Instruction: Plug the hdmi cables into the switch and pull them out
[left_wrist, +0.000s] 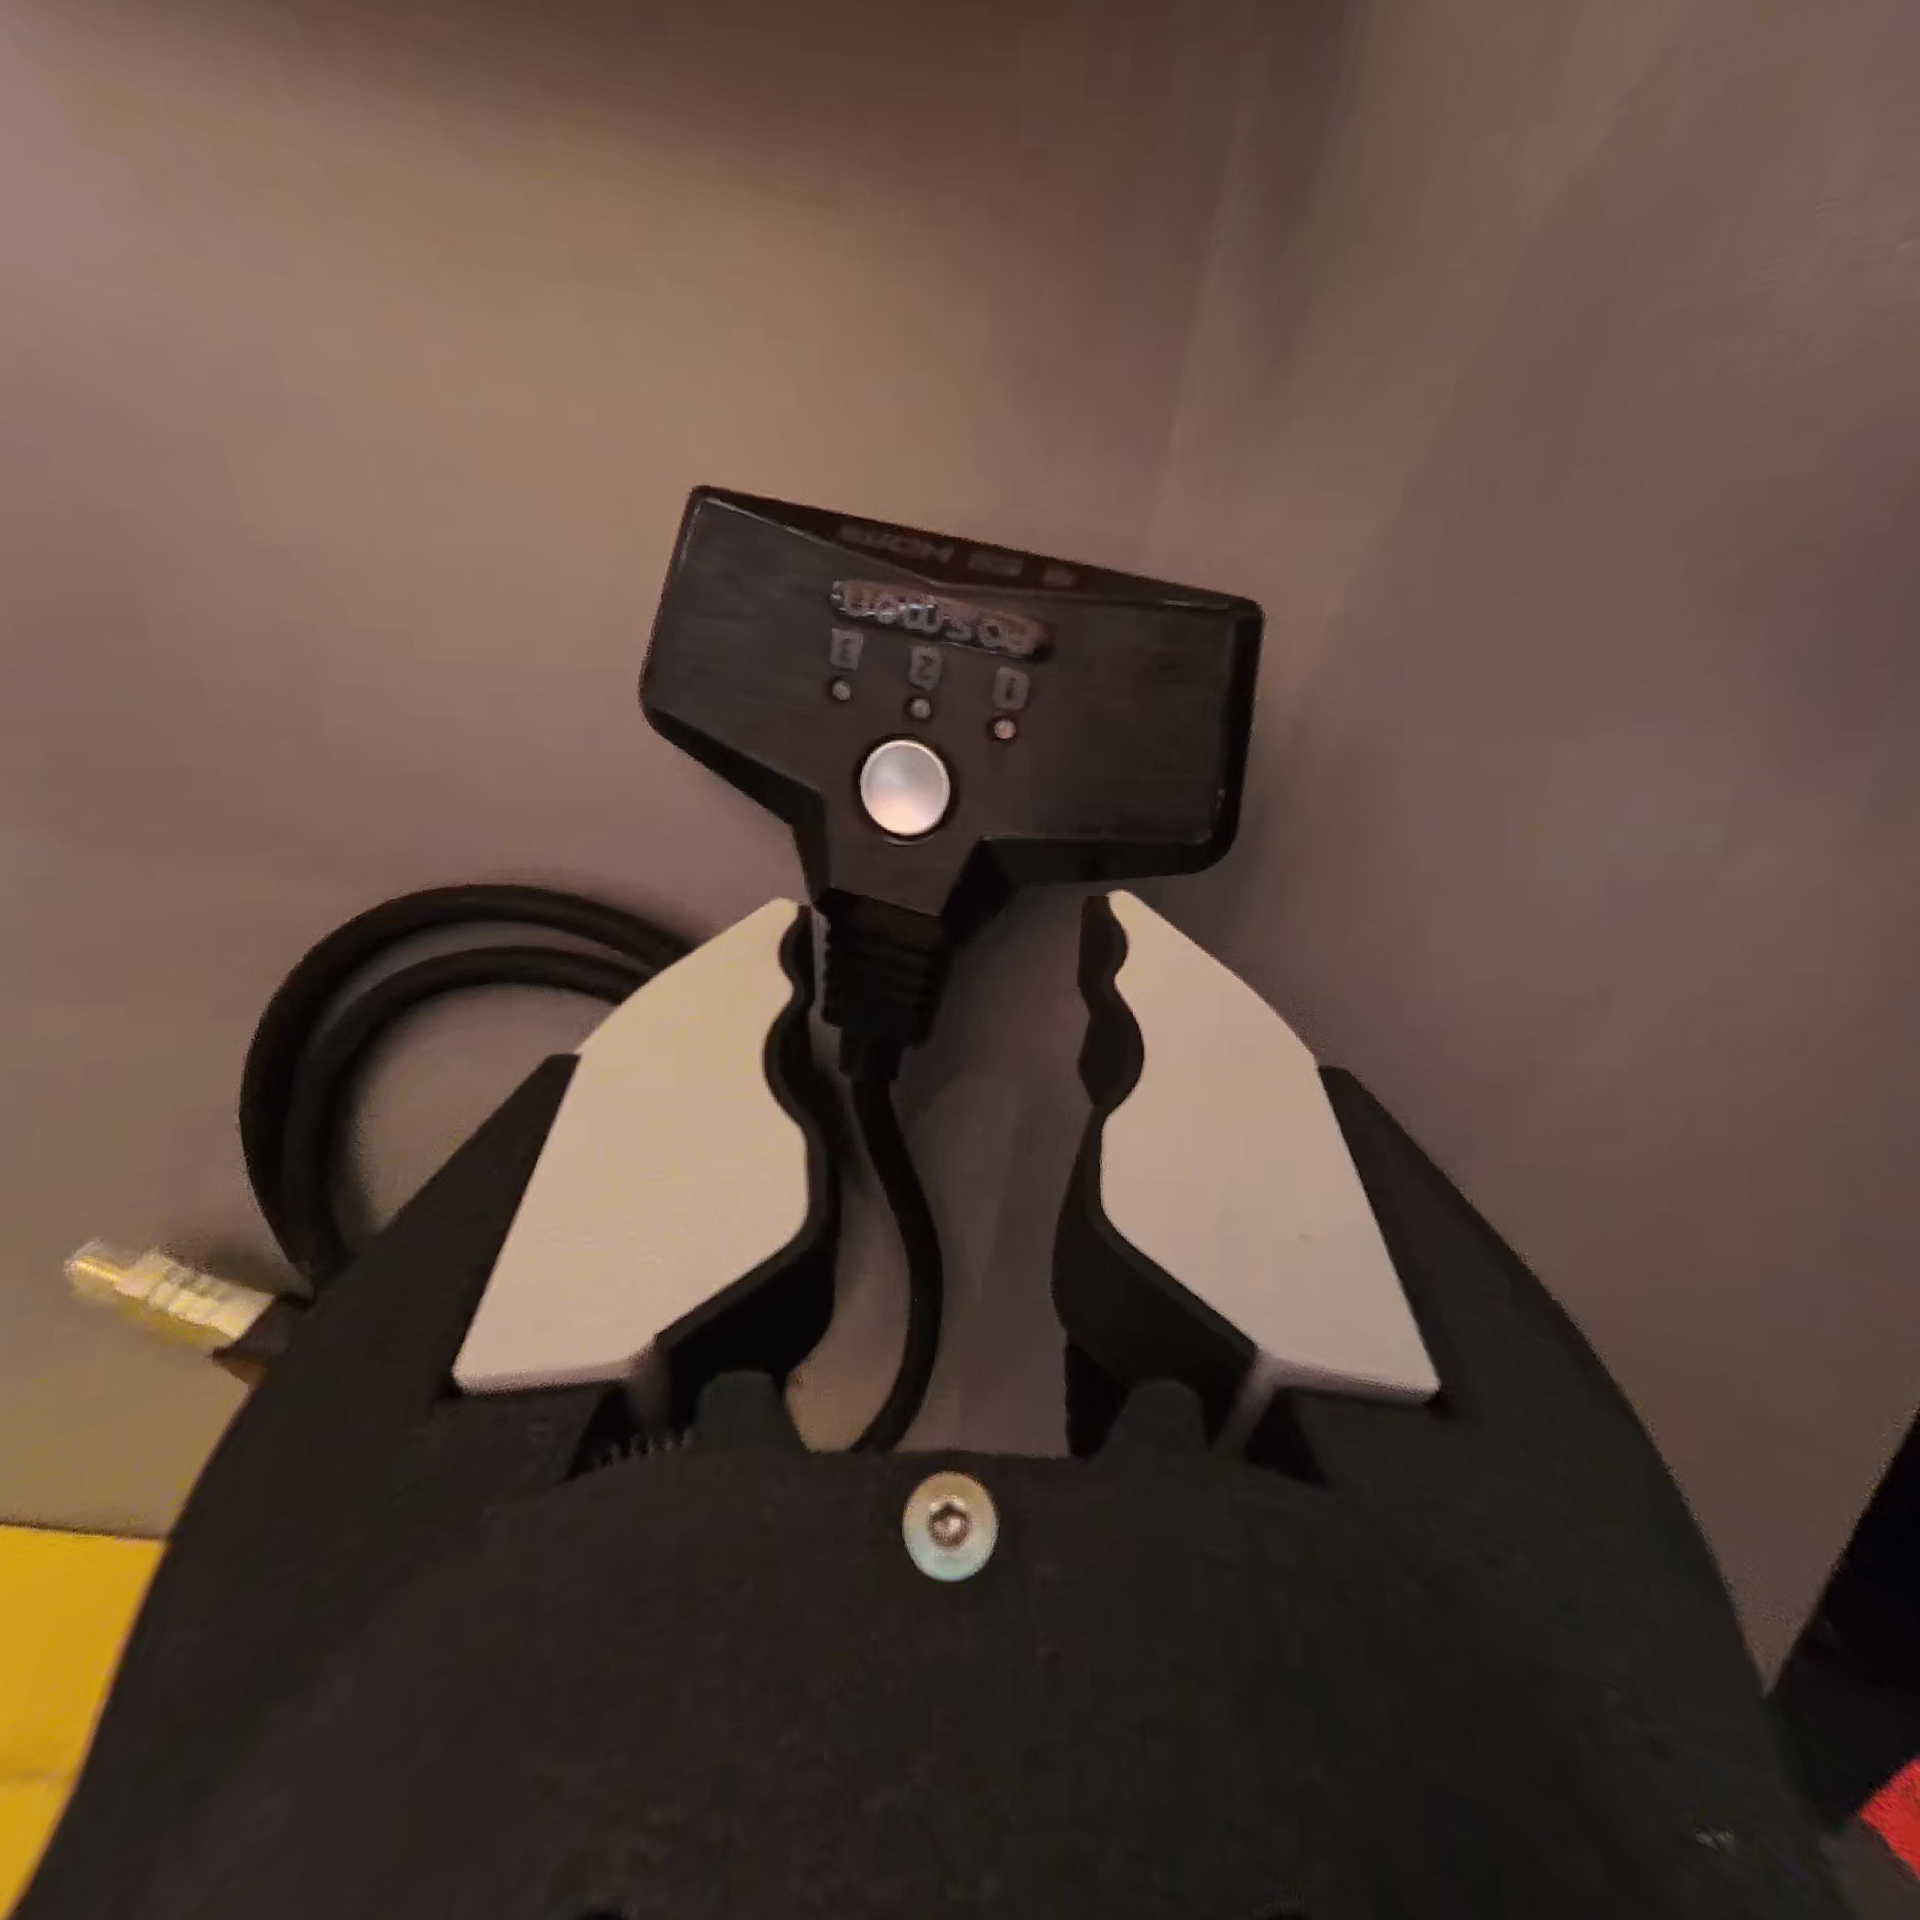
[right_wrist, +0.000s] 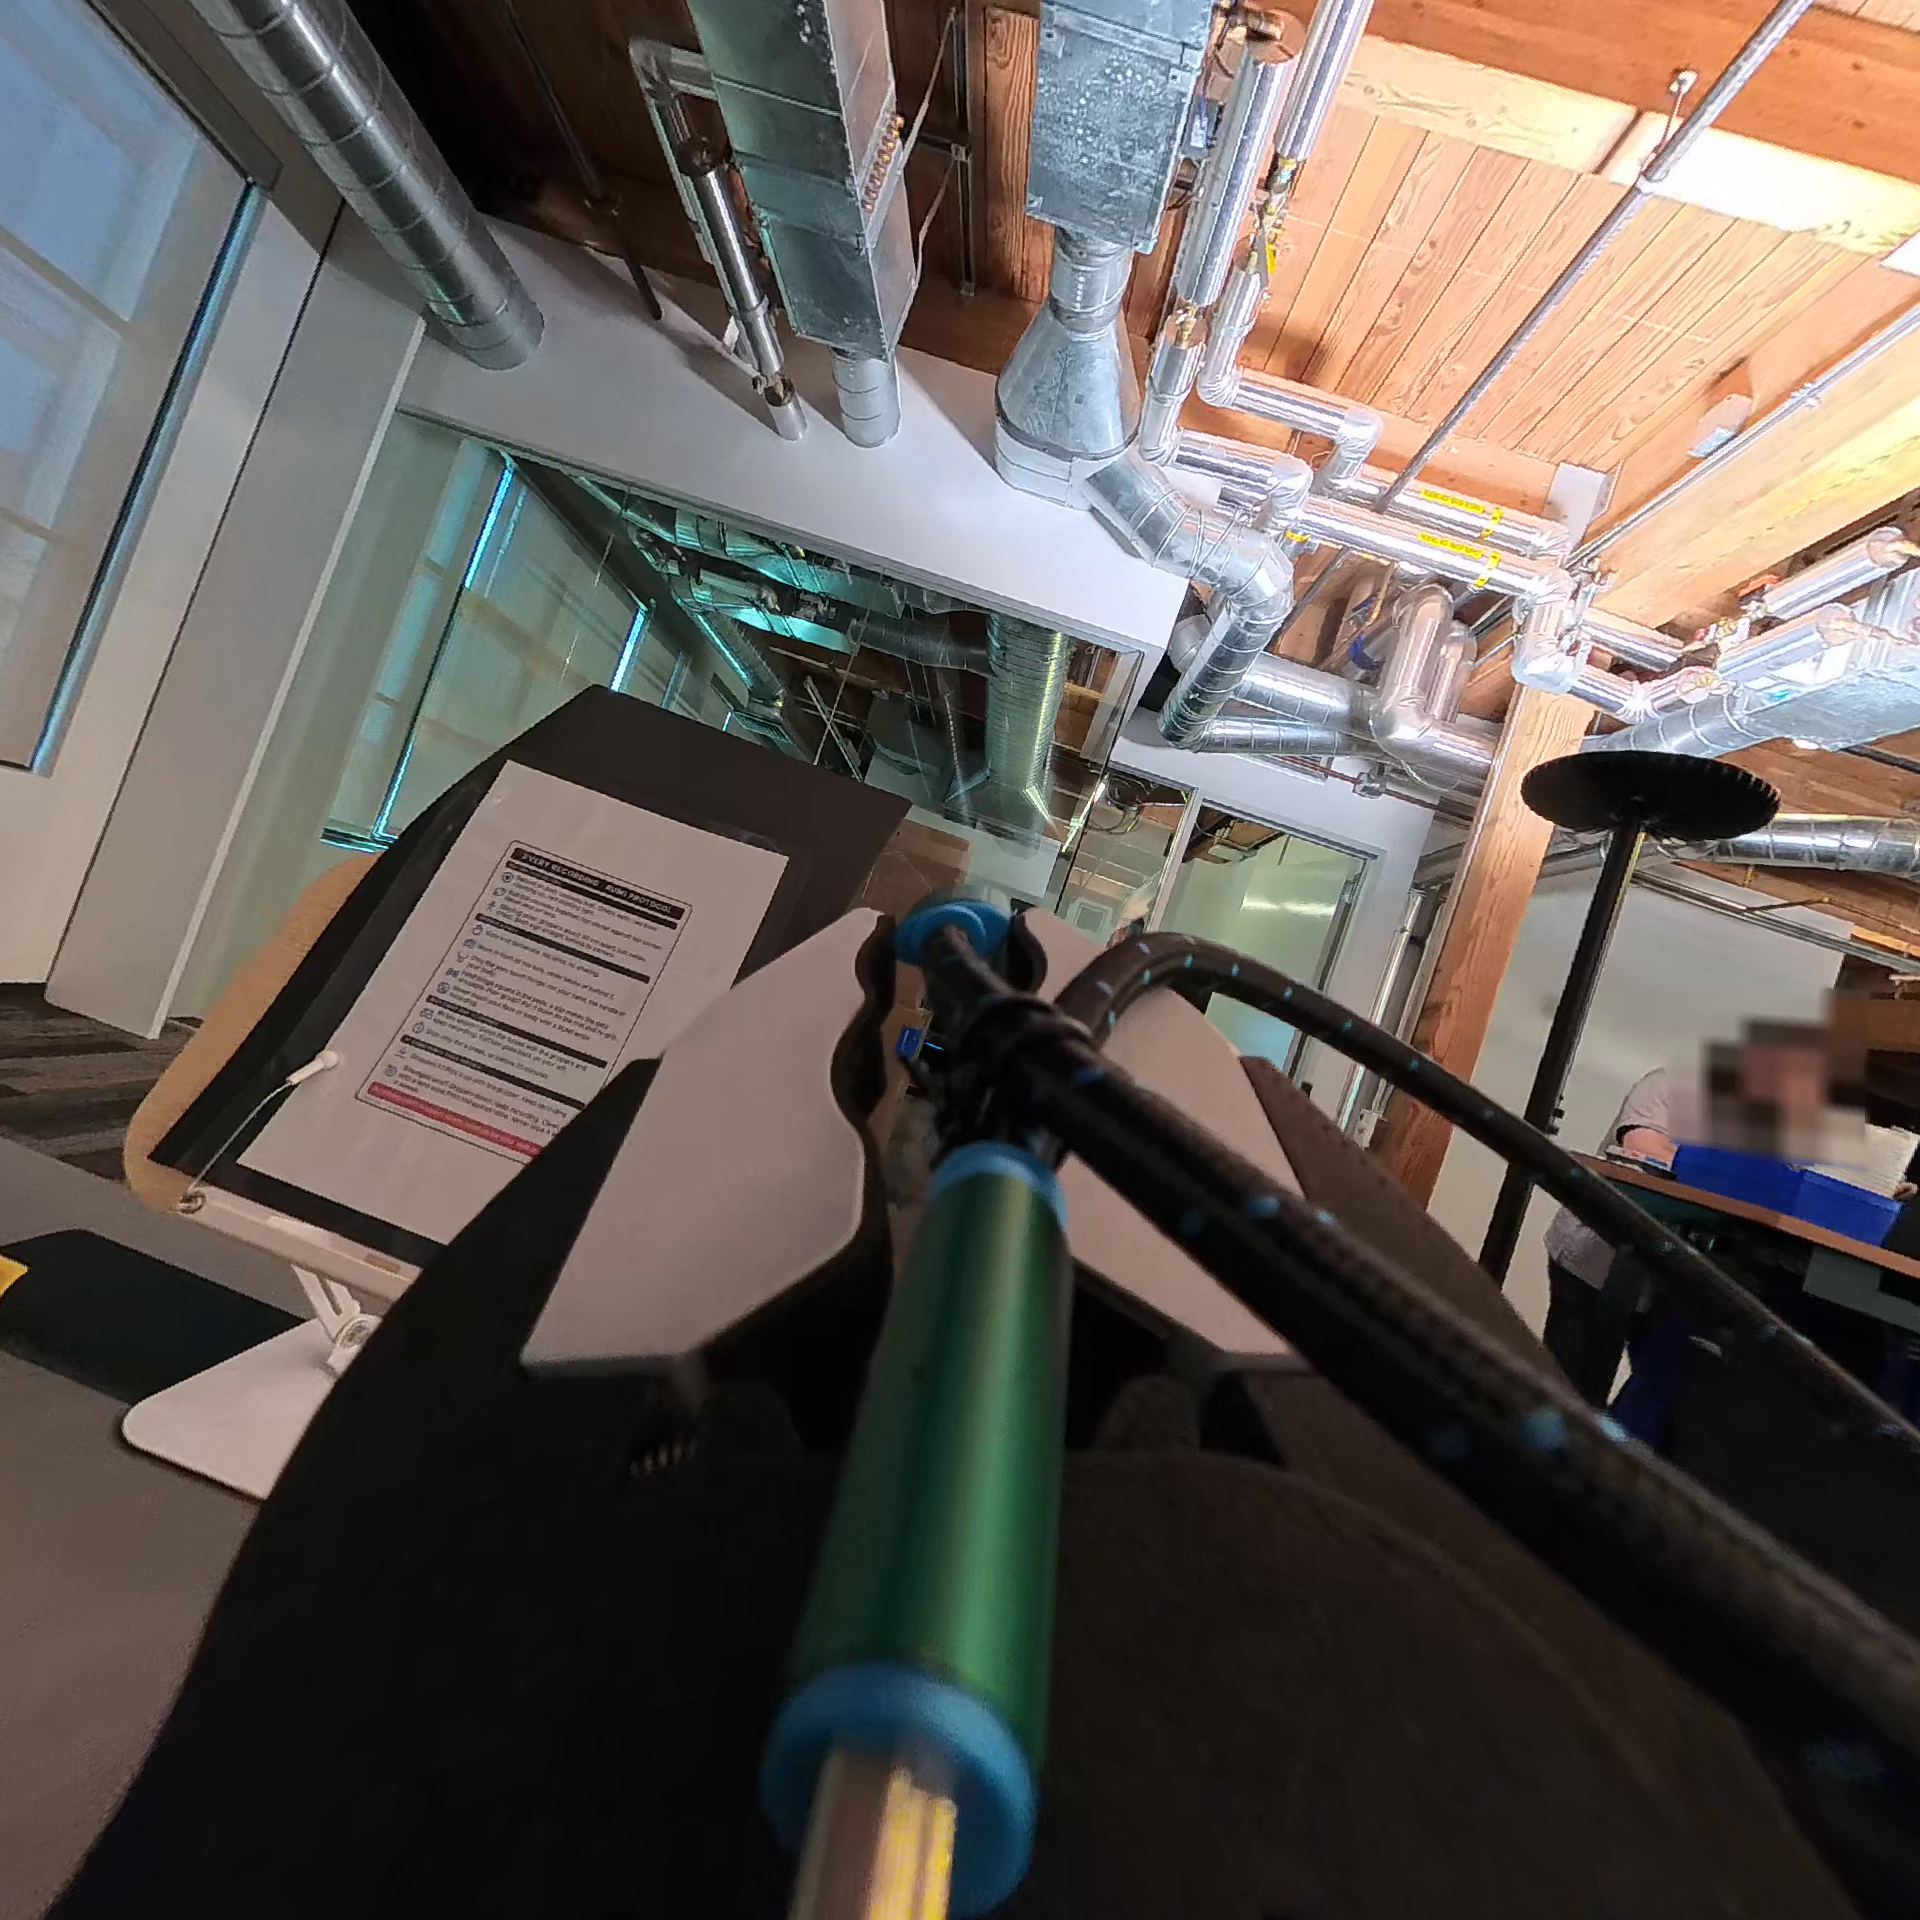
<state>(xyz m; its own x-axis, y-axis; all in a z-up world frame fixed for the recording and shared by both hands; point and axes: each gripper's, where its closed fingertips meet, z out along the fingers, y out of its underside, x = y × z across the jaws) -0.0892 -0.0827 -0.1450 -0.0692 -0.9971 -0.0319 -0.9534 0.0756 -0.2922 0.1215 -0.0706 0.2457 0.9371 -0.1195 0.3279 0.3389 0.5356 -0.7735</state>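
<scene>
In the left wrist view a black HDMI switch (left_wrist: 945, 707) with a round silver button lies on the grey table (left_wrist: 416, 520). My left gripper (left_wrist: 940, 914) is open just behind it. The switch's own black lead (left_wrist: 894, 1195) runs back between the two fingers, with its ribbed collar near the left finger. My right gripper (right_wrist: 945, 935) is tilted up toward the ceiling and is shut on a black braided HDMI cable (right_wrist: 1299, 1216). That cable's green plug body (right_wrist: 956, 1403) points back at the camera with its gold tip (right_wrist: 894, 1829) showing.
A coiled black cable (left_wrist: 312, 1039) with a gold plug (left_wrist: 156, 1288) lies left of my left gripper, and a yellow patch (left_wrist: 62, 1662) is at the lower left. In the right wrist view a screen on a white stand (right_wrist: 499, 987), a black pole lamp (right_wrist: 1600, 935) and a person (right_wrist: 1621, 1247) stand beyond.
</scene>
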